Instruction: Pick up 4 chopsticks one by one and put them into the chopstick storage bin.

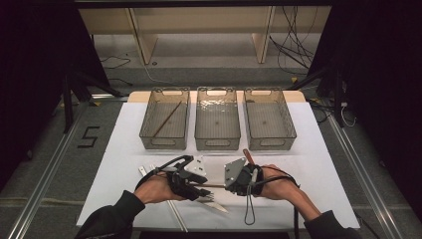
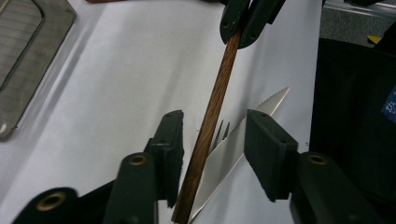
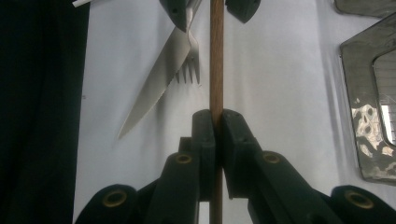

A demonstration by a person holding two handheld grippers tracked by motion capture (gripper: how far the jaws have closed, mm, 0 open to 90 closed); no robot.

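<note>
Between both tools [image 1: 215,185], right tool [image 3: 215,122] clamps a chopstick [image 3: 216,56].

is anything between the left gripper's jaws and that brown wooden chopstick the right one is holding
Nothing visible. The brown wooden chopstick already runs between the left gripper's open jaws, close against one pad. The white plastic knife and fork lie beneath it on the table. The right gripper clamps its other end.

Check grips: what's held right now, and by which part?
Right gripper clamps the wooden chopstick along its shaft. Left gripper straddles it, pads not yet pressing.
</note>
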